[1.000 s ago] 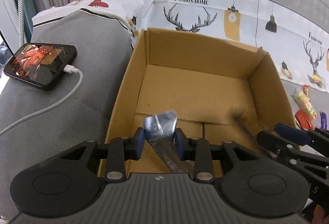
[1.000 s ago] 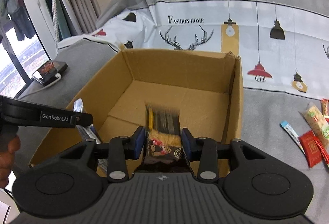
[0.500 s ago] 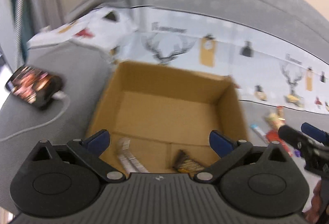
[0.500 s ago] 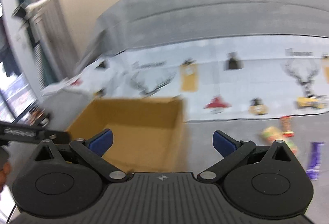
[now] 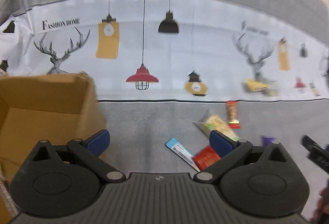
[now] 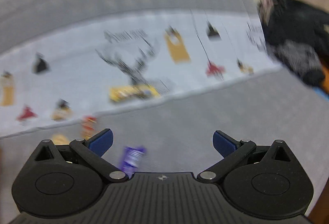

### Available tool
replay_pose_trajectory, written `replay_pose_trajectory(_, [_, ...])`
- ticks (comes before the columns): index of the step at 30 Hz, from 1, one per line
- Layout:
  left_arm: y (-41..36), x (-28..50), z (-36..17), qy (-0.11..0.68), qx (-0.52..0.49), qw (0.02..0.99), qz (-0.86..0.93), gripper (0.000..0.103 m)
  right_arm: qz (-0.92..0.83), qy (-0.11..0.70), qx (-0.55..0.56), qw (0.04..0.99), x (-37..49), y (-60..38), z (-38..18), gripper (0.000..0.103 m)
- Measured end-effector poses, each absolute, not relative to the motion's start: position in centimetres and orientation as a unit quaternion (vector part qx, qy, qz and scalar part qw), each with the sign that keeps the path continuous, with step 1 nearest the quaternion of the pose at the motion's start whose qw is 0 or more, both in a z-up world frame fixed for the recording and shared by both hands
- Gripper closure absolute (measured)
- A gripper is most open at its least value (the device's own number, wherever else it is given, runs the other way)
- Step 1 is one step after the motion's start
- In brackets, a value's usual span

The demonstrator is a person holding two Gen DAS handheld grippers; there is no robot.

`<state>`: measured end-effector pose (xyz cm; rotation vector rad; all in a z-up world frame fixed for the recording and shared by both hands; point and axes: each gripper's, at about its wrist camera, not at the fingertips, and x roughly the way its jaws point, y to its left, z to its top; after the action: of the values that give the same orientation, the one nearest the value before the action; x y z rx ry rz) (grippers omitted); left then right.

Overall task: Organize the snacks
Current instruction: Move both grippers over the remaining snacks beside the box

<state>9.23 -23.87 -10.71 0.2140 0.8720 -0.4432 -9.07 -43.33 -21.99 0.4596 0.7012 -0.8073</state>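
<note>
Your left gripper (image 5: 159, 139) and right gripper (image 6: 163, 140) both hang spread wide, holding nothing. Loose snacks lie on the grey bedcover (image 5: 144, 127) — a red packet (image 5: 206, 157), a blue-white stick (image 5: 182, 151), a blurred purple wrapper (image 6: 132, 157) — right of the cardboard box (image 5: 47, 104).

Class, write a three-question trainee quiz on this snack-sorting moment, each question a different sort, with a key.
1. True or false: the left gripper is holding a snack.
2. Multiple choice: in the left wrist view, the cardboard box lies (A) left of the gripper, (B) right of it, (C) out of view.
3. Fill in: in the right wrist view, the blurred packet nearest the right gripper is coloured ____.

Key: 1 false, both grippers are open and empty; 2 A; 3 purple.
</note>
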Motion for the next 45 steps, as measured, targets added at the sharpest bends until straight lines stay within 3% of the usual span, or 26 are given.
replay_pose_trajectory(6, [-26.6,12.9,-15.8,0.411,0.125,0.880,-0.203,0.000,-0.401,0.342,0.232,0.817,-7.4,-46.4,-29.4,0.001])
replay_pose_trajectory(10, [-28.6,16.1,-19.9,0.471,0.116,0.849,-0.209,0.000,-0.388,0.355,0.238,0.817,-5.5,-47.6,-32.7,0.000])
replay_pose_trajectory(13, [-29.3,17.6,-22.8,0.489,0.126,0.841,-0.192,0.000,-0.387,0.338,0.219,0.830,-4.6,-47.7,-33.1,0.000])
replay_pose_trajectory(15, [-29.3,17.0,-23.0,0.415,0.125,0.879,-0.197,0.000,-0.389,0.338,0.217,0.829,-4.2,-48.0,-33.1,0.000])
replay_pose_trajectory(21, [-28.5,16.9,-25.3,0.312,0.094,0.921,-0.213,0.000,-0.388,0.336,0.218,0.830,-4.3,-48.1,-33.0,0.000])
replay_pose_trajectory(45, [-28.4,16.6,-25.1,0.306,0.091,0.923,-0.213,0.000,-0.386,0.335,0.219,0.831,-4.6,-48.1,-32.8,0.000])
